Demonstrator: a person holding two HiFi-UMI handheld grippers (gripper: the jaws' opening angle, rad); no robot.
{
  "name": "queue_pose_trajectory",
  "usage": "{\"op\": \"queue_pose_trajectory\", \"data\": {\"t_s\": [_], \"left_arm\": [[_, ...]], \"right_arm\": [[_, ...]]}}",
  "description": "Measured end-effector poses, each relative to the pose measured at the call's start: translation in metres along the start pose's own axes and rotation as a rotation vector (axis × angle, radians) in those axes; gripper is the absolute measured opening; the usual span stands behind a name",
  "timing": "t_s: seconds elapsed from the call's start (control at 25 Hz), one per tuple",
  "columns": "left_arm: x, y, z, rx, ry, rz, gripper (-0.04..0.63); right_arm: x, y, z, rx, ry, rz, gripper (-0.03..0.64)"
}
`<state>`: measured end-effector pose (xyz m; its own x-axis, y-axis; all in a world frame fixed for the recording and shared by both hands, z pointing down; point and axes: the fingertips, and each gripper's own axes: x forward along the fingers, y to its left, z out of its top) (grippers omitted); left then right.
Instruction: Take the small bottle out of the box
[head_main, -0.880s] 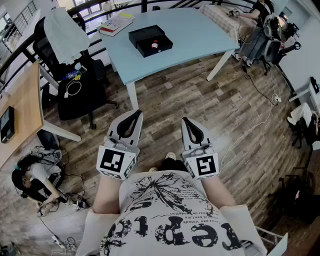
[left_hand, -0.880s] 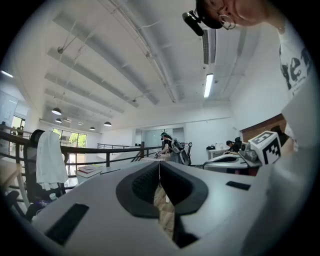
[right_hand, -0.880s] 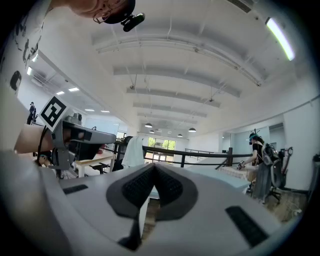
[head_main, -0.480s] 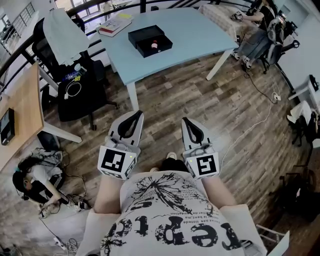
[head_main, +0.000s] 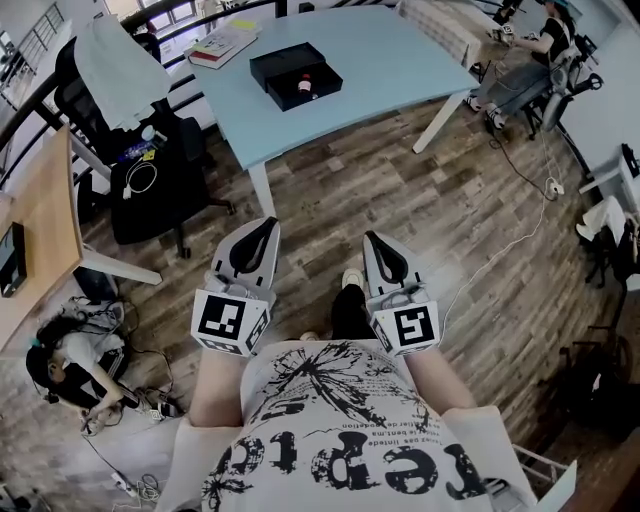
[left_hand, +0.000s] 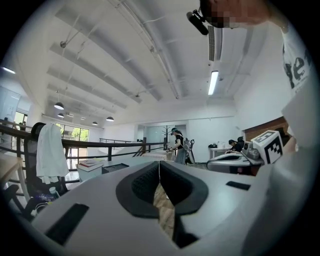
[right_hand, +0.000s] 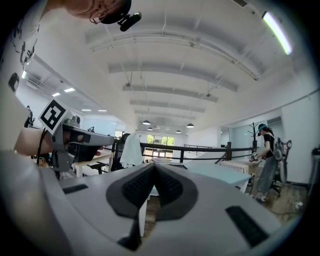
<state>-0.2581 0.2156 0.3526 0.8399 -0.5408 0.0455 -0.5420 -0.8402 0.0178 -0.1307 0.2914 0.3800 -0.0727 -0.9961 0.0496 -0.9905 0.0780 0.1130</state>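
The small bottle (head_main: 306, 88) lies on its side inside the open black box (head_main: 283, 63), its red label facing up. The box sits toward the far middle of the light-blue surface (head_main: 390, 50), with a book (head_main: 222, 44) near its left end and the rest of the top bare around it. The bottle looks bedded in the box's dark lining, which would explain why it lies flat and steady. Nothing touches it.

The person stands on the wooden floor (head_main: 420, 190), well apart from that surface, so the box is out of reach and the task proper is not yet begun.

Both tools are carried low in front of the body, side by side, with their tips aimed forward toward the surface. This looks like a carrying posture for walking rather than a reach. The left gripper (head_main: 264, 224) has its jaws pressed together with nothing between them; along its own view only floor shows past the dark pads. The right gripper (head_main: 372, 240) is likewise closed and empty, with the surface's edge and leg showing beyond its tips.

My judgement is that the jaws are kept together because there is nothing to take at this range. One pair will need to part once it is over the box, and then settle across the bottle's body.

To the left an office chair (head_main: 150, 190) draped with a white garment (head_main: 118, 60) stands beside the surface, clear of the straight path to the box.
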Motion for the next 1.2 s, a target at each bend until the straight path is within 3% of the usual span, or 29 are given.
{"op": "queue_pose_trajectory", "data": {"t_s": [0.36, 0.8, 0.96, 1.2], "left_arm": [[0.105, 0.018, -0.017, -0.023, 0.054, 0.053, 0.021], [0.283, 0.064, -0.016, -0.085, 0.084, 0.259, 0.021], [0.326, 0.085, -0.024, -0.084, 0.127, 0.355, 0.021], [0.370, 0.116, -0.048, -0.125, 0.218, 0.421, 0.021]], "right_arm": [[0.073, -0.085, -0.021, 0.022, -0.007, 0.053, 0.008], [0.209, -0.230, -0.014, -0.016, -0.041, 0.244, 0.008], [0.253, -0.263, -0.016, -0.012, -0.045, 0.310, 0.008], [0.305, -0.288, -0.035, 0.018, -0.004, 0.373, 0.008]]}}
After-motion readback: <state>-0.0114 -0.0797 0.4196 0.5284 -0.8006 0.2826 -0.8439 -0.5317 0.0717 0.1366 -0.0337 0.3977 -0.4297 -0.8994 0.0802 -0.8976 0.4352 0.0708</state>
